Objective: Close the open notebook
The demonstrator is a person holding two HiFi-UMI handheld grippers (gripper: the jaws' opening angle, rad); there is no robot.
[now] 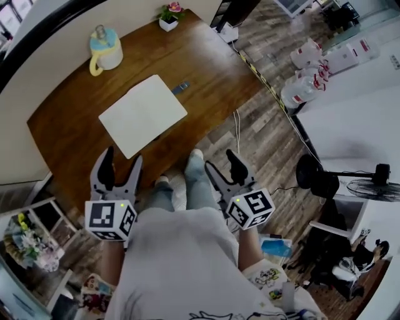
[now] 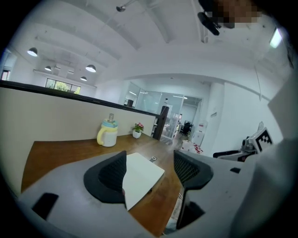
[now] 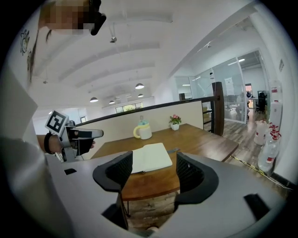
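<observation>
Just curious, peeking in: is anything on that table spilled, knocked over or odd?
Nothing stands out. The notebook lies open and flat, skewed to the table edges; the cup and flower pot stand upright. No spill shows.

The notebook lies on the table, with the mug and flowerpot behind it.

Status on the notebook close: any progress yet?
Done: nothing. The notebook lies open and flat on the wooden table, white pages up. In hand: nothing. The left gripper and right gripper are both open and empty, held short of the notebook. Left: reach in, lift one side and fold it over the other.
</observation>
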